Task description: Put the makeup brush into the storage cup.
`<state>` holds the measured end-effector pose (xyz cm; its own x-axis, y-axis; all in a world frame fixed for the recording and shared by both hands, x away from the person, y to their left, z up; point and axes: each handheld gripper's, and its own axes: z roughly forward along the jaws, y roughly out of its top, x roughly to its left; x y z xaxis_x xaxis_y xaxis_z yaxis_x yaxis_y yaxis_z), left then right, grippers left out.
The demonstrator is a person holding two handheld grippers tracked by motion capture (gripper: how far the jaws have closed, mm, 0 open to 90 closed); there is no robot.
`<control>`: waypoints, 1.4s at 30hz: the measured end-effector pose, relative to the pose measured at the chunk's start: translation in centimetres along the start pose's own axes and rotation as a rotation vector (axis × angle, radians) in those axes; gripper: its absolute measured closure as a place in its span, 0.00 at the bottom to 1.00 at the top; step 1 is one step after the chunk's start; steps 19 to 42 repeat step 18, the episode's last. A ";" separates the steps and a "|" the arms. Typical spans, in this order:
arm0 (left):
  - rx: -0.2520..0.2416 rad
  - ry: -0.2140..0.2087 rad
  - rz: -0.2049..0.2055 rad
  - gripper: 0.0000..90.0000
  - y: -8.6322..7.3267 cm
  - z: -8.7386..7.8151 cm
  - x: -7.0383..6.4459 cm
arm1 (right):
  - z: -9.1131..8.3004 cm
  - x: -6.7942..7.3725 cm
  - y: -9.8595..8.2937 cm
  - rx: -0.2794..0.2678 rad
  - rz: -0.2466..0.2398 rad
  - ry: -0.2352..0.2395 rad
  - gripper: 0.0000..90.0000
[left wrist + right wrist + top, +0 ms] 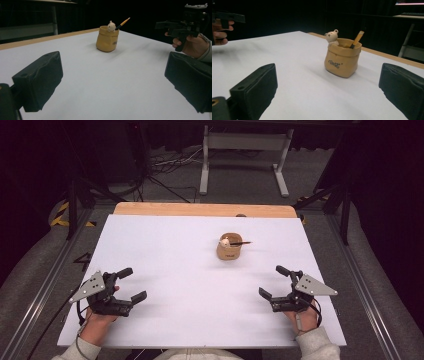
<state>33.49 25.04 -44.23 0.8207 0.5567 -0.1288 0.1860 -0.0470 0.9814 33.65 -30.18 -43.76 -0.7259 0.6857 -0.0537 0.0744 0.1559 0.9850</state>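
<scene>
A tan sack-shaped holder (229,248) (107,38) (342,60) stands upright on the white table top (190,270), right of centre. A small white bear figure (332,36) peeks over its rim, and a yellow and black pencil (240,243) (122,24) (357,39) leans out of it. My left gripper (132,284) (112,85) hovers near the front left of the table, open with nothing between its jaws. My right gripper (274,281) (329,92) hovers near the front right, also open and holding nothing. Both point toward the holder from a distance.
A wooden strip (205,209) runs along the table's far edge. Beyond it stand a white metal frame (245,150) and cables (160,170) on the grey floor. Metal rails (45,285) flank the table on both sides.
</scene>
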 end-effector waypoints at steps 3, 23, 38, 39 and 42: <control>-0.004 -0.004 -0.012 0.03 -0.3 0.1 0.2 | 0.0 -0.2 -0.4 0.004 0.004 -0.009 0.03; -0.027 0.005 -0.022 0.02 -0.8 0.2 0.3 | 0.1 0.0 -0.3 -0.007 -0.003 0.002 0.03; -0.027 0.005 -0.022 0.02 -0.8 0.2 0.3 | 0.1 0.0 -0.3 -0.007 -0.003 0.002 0.03; -0.027 0.005 -0.022 0.02 -0.8 0.2 0.3 | 0.1 0.0 -0.3 -0.007 -0.003 0.002 0.03; -0.027 0.005 -0.022 0.02 -0.8 0.2 0.3 | 0.1 0.0 -0.3 -0.007 -0.003 0.002 0.03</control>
